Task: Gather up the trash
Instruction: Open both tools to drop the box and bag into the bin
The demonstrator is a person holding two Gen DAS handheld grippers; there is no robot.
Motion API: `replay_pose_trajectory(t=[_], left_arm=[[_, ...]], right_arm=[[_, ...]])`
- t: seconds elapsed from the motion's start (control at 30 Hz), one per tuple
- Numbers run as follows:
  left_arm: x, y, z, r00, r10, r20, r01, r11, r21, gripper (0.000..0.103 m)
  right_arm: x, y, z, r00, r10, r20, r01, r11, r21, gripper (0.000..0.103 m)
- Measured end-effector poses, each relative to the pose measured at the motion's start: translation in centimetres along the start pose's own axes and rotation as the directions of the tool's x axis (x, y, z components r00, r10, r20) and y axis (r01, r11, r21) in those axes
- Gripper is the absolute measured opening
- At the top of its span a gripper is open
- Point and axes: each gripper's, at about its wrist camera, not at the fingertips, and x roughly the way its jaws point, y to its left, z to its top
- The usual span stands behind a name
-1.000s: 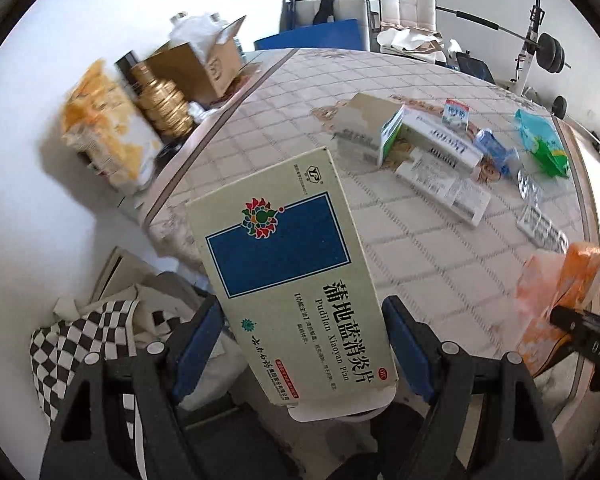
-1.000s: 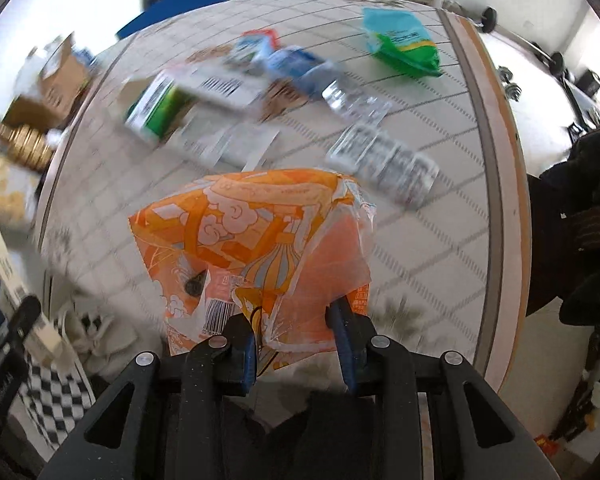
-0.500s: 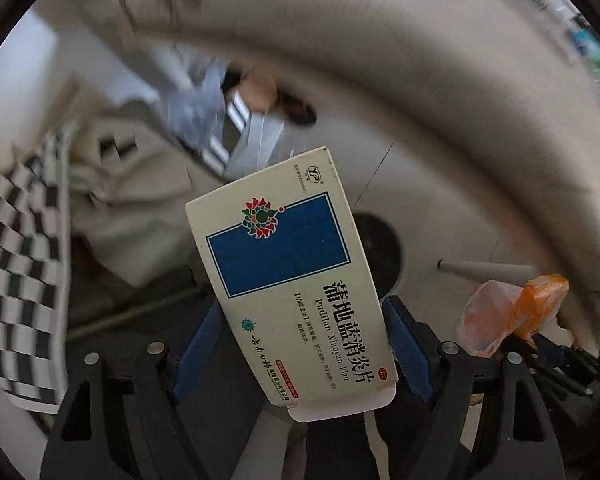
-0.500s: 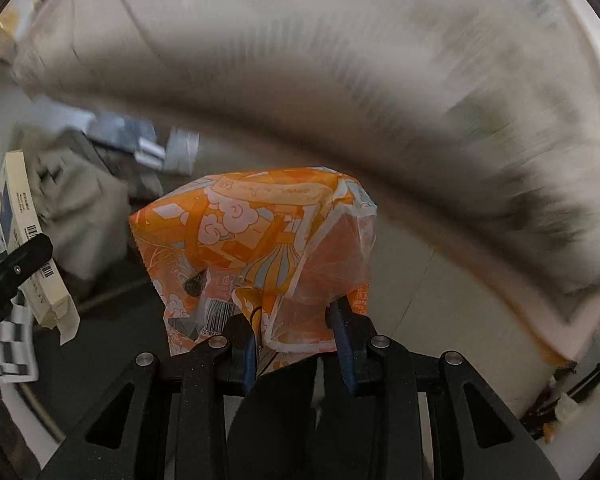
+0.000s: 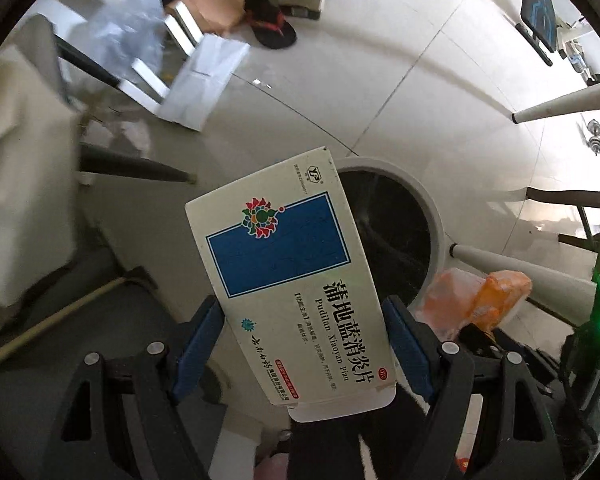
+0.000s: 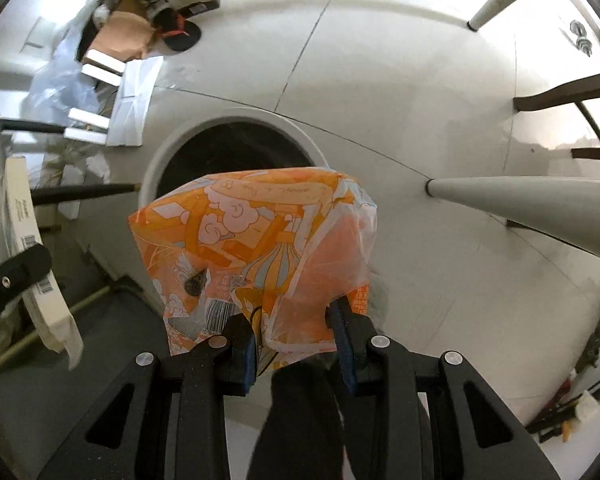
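My left gripper [image 5: 302, 340] is shut on a cream medicine box [image 5: 288, 276] with a blue panel and holds it above a round white trash bin [image 5: 436, 224] with a dark inside. My right gripper [image 6: 296, 340] is shut on a crumpled orange snack bag [image 6: 256, 240], also above the bin [image 6: 156, 168]. The orange bag shows at the right of the left wrist view [image 5: 476, 300]. The box and the left gripper's finger show at the left edge of the right wrist view [image 6: 24, 232].
White table legs [image 6: 532, 204] slant over the pale tiled floor on the right. Cardboard, plastic sheets and white boxes [image 5: 204, 80] lie on the floor at the back left, with a black slipper [image 5: 272, 28]. A dark chair frame [image 6: 572, 92] is at the far right.
Both grippers swung down from the tabletop to the floor. They now hang over the trash bin, still holding the box and the orange bag.
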Motion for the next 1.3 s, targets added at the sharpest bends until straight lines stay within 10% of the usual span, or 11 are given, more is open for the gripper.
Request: replay_pose_trajectory(t=[0.23, 0.47, 0.7, 1.3], left_arm=[[4.2, 1.3, 1.4, 0.982, -0.168, -0.088, 0.159, 0.982, -0.098, 0.088], [3.3, 3.1, -0.2, 0.996, -0.063, -0.066, 0.057, 0.994, -0.09, 0.101], [1.8, 3.3, -3.0, 0.995, 0.092, -0.033, -0.093, 0.995, -0.04, 0.101], [-8.7, 3.0, -8.8, 0.987, 0.159, 0.006, -0.159, 0.987, -0.038, 0.101]], right_arm=[[5.1, -0.2, 2.4, 0.998, 0.056, -0.019, -0.056, 0.998, 0.026, 0.043], [6.0, 1.6, 2.1, 0.999, 0.054, -0.002, -0.054, 0.996, -0.069, 0.1], [4.1, 3.6, 0.7, 0.997, -0.061, 0.049, 0.068, 0.987, -0.145, 0.1], [-7.8, 4.7, -5.2, 0.995, -0.071, 0.07, 0.082, 0.982, -0.168, 0.1]])
